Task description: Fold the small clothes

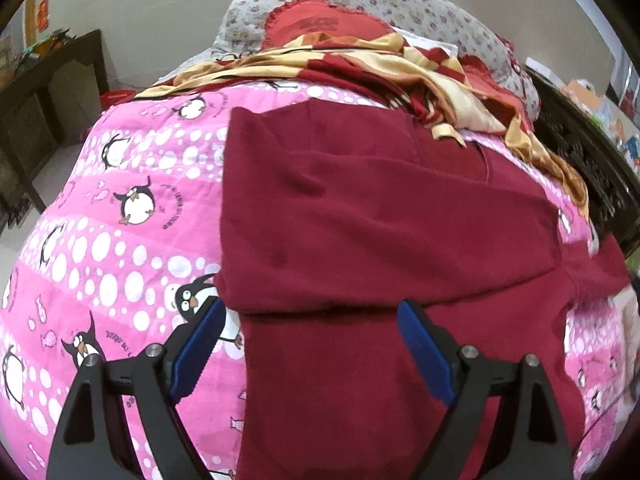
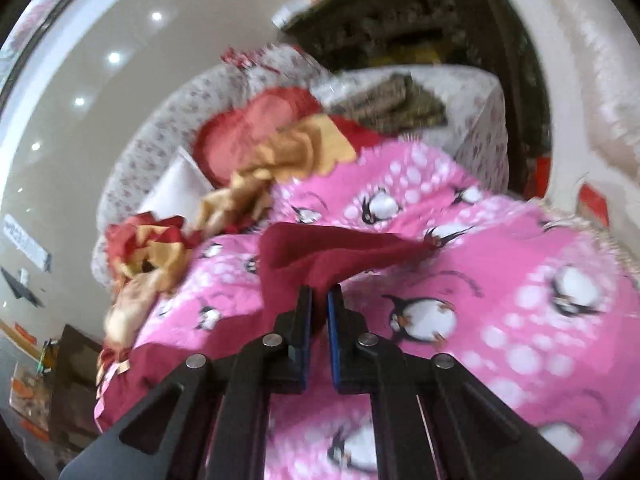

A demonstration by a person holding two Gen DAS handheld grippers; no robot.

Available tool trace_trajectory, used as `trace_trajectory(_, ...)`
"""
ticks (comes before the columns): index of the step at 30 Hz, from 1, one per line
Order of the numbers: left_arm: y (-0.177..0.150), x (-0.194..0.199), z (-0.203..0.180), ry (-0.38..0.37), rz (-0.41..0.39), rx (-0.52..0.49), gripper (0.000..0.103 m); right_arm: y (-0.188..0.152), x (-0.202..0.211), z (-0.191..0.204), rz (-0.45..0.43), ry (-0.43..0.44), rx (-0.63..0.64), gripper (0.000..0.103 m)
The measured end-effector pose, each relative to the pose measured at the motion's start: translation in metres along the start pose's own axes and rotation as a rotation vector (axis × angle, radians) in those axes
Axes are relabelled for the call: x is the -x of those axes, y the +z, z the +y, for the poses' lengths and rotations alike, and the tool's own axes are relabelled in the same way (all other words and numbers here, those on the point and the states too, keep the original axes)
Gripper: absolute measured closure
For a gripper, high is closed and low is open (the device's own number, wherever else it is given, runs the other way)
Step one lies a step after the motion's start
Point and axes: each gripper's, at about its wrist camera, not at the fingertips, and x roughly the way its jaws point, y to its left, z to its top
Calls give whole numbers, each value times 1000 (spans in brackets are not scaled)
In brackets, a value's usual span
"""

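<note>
A dark red garment [image 1: 360, 220] lies spread on the pink penguin blanket [image 1: 100, 240], one side folded over across its middle. My left gripper [image 1: 312, 312] hovers open just above the garment's near part, its blue pads [image 1: 200, 344] wide apart with nothing between them. In the right wrist view, my right gripper [image 2: 320, 296] is shut on a corner of the dark red garment [image 2: 332, 252], which rises off the pink blanket [image 2: 500, 280] in a lifted fold. The picture there is blurred.
A red-and-yellow crumpled cloth [image 1: 380, 64] and a red frilled pillow [image 1: 320, 20] lie at the bed's far end against floral cushions [image 1: 400, 4]. A dark wooden table [image 1: 52, 92] stands left of the bed, dark carved furniture [image 1: 580, 148] to the right.
</note>
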Motion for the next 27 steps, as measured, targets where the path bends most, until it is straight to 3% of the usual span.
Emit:
trace_trajectory(2, 0, 1, 3, -16, 2, 30, 12, -15, 11, -1, 9, -13, 7, 70)
trace_trajectory(6, -2, 4, 2, -47, 11, 46, 12, -37, -16, -26, 146, -44, -49, 69)
trace_trajectory(8, -4, 12, -3, -42, -8, 14, 12, -40, -16, -41, 127, -17, -113, 65)
trace_trajectory(10, -7, 16, -5, -28, -22, -14, 12, -39, -17, -54, 100, -29, -152, 40)
trace_trajectory(11, -7, 17, -6, -22, -21, -22, 12, -37, -21, -60, 98, -36, -175, 34)
trace_trajectory(18, -8, 20, 1, -10, -15, 7, 12, -12, -51, -82, 44, 77, -256, 34)
trace_trajectory(19, -8, 19, 1, -6, -13, 5, 12, -8, -53, -83, 39, 74, -261, 38)
trace_trajectory(22, -7, 21, 0, -1, -14, -3, 12, 7, -43, -76, 0, 46, -229, 69)
trace_trajectory(27, -3, 20, 6, -2, -26, 6, 12, 31, 23, -39, -166, 81, -141, 69)
